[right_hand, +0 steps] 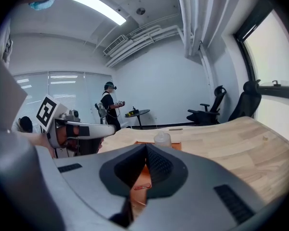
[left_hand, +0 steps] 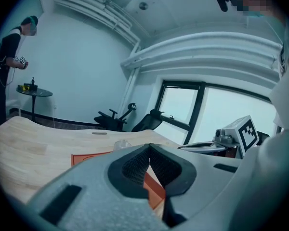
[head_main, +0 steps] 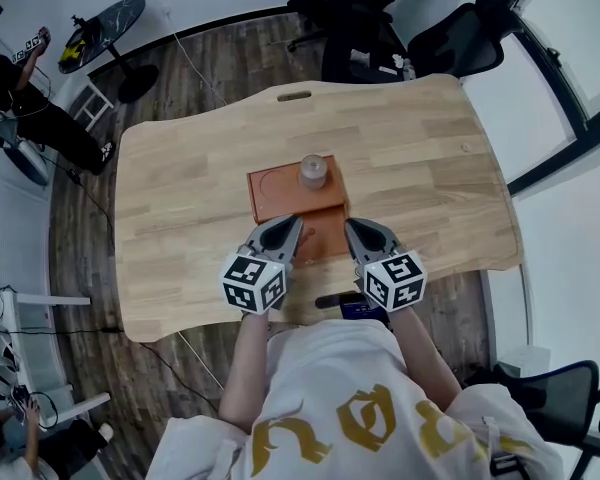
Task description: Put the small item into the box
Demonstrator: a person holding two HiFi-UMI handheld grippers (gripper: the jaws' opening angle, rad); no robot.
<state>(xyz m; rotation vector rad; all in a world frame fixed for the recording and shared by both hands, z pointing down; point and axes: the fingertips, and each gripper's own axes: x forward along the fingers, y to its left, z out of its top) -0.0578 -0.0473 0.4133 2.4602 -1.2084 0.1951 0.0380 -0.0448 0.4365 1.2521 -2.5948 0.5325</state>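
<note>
An orange flat box (head_main: pixel 280 196) lies in the middle of the wooden table (head_main: pixel 420 158), with a small clear jar (head_main: pixel 313 172) standing at its far edge. A second orange panel (head_main: pixel 325 240) lies just in front of it, between my grippers. In the right gripper view a small red paper clip (right_hand: pixel 141 187) rests on the orange surface right under the jaws. My left gripper (head_main: pixel 296 226) and right gripper (head_main: pixel 351 227) hover side by side over the near edge of the box. Both are shut with nothing between the tips (left_hand: pixel 149 146) (right_hand: pixel 146 147).
Black office chairs (head_main: pixel 380 23) stand beyond the table's far edge. A person (head_main: pixel 20 88) stands far left beside a round side table (head_main: pixel 105 28). A dark object (head_main: pixel 342 303) sits at the table's near edge by my body.
</note>
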